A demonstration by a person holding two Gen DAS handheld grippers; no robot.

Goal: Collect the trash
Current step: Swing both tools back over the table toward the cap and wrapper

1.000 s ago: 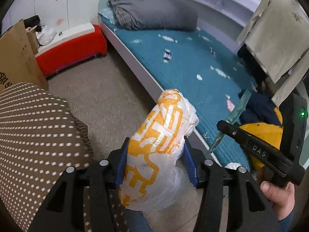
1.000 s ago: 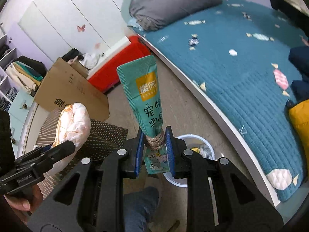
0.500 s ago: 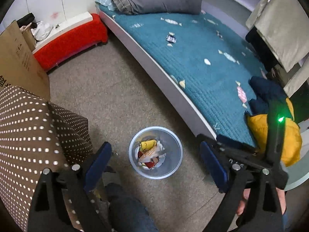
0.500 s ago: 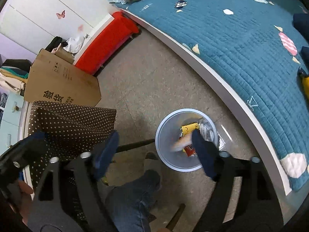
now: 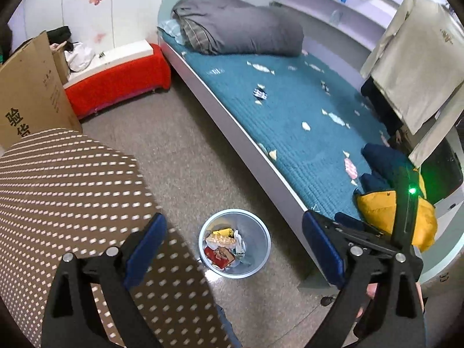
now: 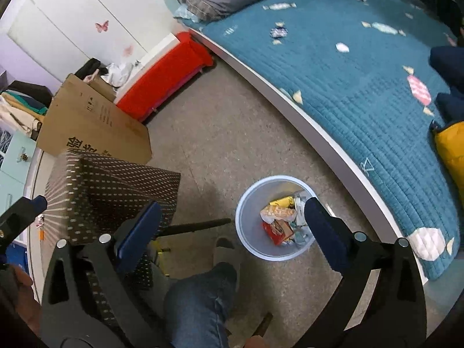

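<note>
Beside the bed frame (image 5: 266,171), the trash bin (image 5: 255,266) stood on open floor, wrappers (image 5: 221,248) inside; the left gripper (image 5: 235,249) gaped empty above it. From the right wrist, the right gripper (image 6: 232,229) likewise stood apart, its finger (image 6: 322,226) seemingly overlapping the bin's rim.

Our left tool (image 5: 233,248) and right tool (image 6: 232,227) are matte black frames with silver screw heads and blue finger pads (image 6: 137,232), a green light (image 5: 411,190) glows on one, and we wear blue jeans (image 6: 200,298) and a grey slipper (image 6: 224,250).
</note>
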